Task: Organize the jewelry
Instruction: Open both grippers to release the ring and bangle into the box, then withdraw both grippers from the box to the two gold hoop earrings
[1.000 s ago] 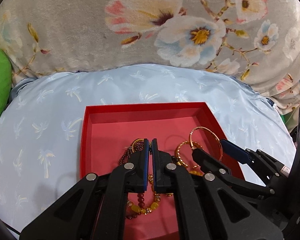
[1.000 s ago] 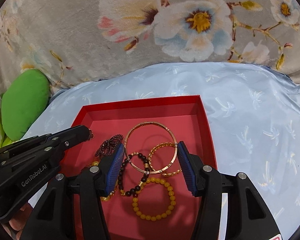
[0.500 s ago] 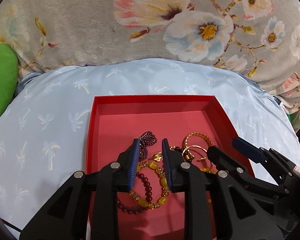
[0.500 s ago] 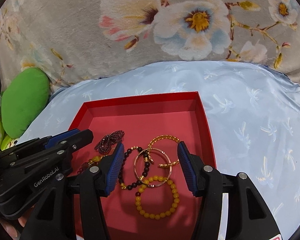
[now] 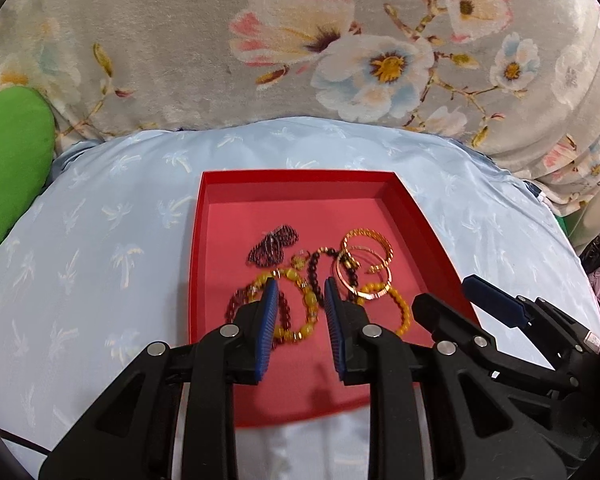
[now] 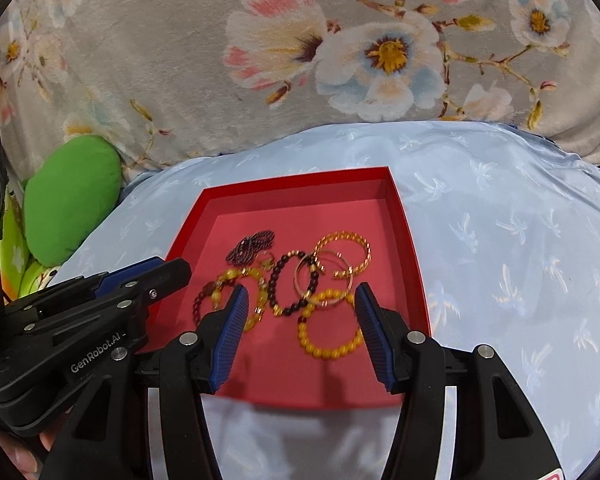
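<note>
Bracelets of round beads and thin metal hoops in a shallow red tray [image 6: 414,280].

The tray lies on a glossy light-blue cushion [image 6: 500,240] before a plush floral blanket [image 6: 180,60]. Inside: yellow bead bracelet [image 6: 332,350], gold bangle [image 6: 362,246], dark bead cluster [image 6: 252,244]. Left gripper [image 5: 298,294] is partly spread, right gripper [image 6: 300,296] widely spread; both hold nothing.

One red tray [image 6: 414,280] — six bracelets [image 6: 332,338] in it — two hand-held grippers [image 6: 300,300].
</note>
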A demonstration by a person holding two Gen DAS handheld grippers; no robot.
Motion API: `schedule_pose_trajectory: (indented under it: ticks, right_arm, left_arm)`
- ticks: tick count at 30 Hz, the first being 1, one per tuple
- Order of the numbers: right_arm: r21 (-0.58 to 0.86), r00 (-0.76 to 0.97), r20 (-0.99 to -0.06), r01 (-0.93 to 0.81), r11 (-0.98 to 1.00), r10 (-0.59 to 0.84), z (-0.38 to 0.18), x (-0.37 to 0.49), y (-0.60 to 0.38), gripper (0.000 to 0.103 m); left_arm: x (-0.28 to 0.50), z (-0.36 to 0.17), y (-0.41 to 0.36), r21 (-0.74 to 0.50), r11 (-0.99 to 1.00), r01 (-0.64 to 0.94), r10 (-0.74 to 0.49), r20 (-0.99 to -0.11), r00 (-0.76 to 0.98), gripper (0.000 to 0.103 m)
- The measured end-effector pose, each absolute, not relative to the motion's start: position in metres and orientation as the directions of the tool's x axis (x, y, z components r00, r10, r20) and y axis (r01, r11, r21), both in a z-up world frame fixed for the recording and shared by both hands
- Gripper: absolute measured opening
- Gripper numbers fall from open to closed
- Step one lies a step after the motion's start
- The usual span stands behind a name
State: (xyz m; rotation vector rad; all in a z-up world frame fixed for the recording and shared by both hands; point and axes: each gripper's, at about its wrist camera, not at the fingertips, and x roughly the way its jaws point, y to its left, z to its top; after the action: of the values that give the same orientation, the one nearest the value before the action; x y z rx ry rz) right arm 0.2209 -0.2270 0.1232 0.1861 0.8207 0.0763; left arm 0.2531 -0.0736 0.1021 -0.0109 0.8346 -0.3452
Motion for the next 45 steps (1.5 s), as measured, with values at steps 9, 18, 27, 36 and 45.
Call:
schedule_pose_trajectory:
  ticks: [9,18,27,36,45]
  right_arm:
    - [0.208,0.671,-0.726,0.004,0.978,0.152,0.121,0.152,-0.215,0.054]
    - [0.199,0.659,-0.738,0.002,0.98,0.148,0.114,0.101,-0.204,0.054]
    - [0.191,0.627,-0.763,-0.01,0.982,0.155,0.094,0.06,-0.195,0.054]
    - [0.207,0.582,-0.792,-0.029,0.978,0.185,0.068,0.038,-0.179,0.054]
    - [0.208,0.556,-0.806,-0.051,0.977,0.201,0.055,0.041,-0.164,0.054]
  left_arm:
    - [0.188,0.097,-0.058,-0.165,0.941,0.297,-0.319,-0.732,0.602,0.023]
    - [0.136,0.083,-0.047,-0.18,0.942,0.283,-0.318,-0.746,0.585,0.023]
    - [0.094,0.06,-0.037,-0.176,0.942,0.285,-0.311,-0.775,0.551,0.023]
    - [0.07,0.038,-0.024,-0.161,0.95,0.269,-0.284,-0.804,0.522,0.023]
    - [0.067,0.023,-0.008,-0.154,0.959,0.236,-0.257,-0.823,0.507,0.023]
